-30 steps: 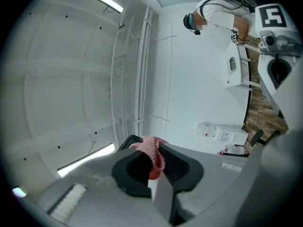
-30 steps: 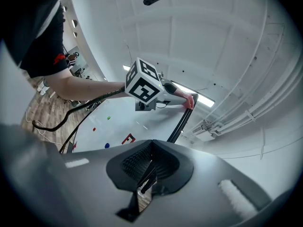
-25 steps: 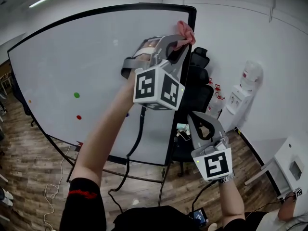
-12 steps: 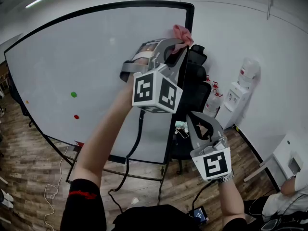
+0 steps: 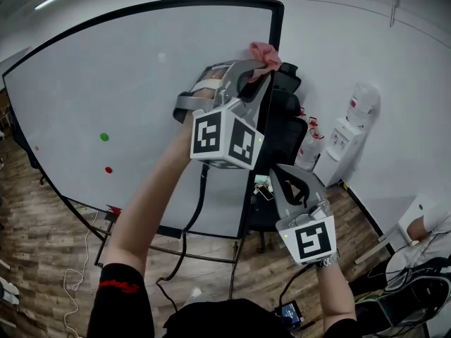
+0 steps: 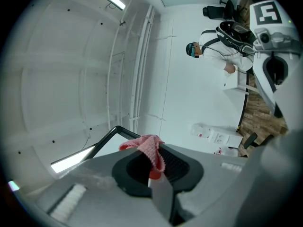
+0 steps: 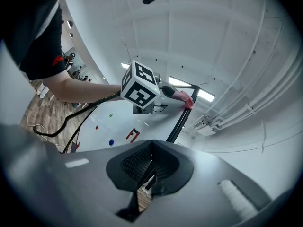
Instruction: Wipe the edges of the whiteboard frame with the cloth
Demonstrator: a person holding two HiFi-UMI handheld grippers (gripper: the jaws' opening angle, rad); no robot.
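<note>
The white whiteboard has a black frame (image 5: 277,25), which also shows in the right gripper view (image 7: 177,125) and, as a corner, in the left gripper view (image 6: 107,137). My left gripper (image 5: 261,66) is raised at the frame's right edge, a little below the top right corner. It is shut on a pink cloth (image 5: 263,51), and the cloth rests against that edge. In the left gripper view the cloth (image 6: 147,148) sticks out from between the jaws of the left gripper (image 6: 154,168). My right gripper (image 5: 283,173) hangs lower right, away from the board, shut on nothing (image 7: 150,167).
A black office chair (image 5: 287,129) stands just behind the board's right edge. A water dispenser (image 5: 352,134) is by the wall beyond it. Green (image 5: 104,137) and red (image 5: 108,169) magnets dot the board. A person sits at the far right (image 5: 425,225). Cables lie on the wooden floor (image 5: 74,284).
My left gripper with the pink cloth has slid a little down the right frame edge, away from the top corner. The right gripper has barely moved.
</note>
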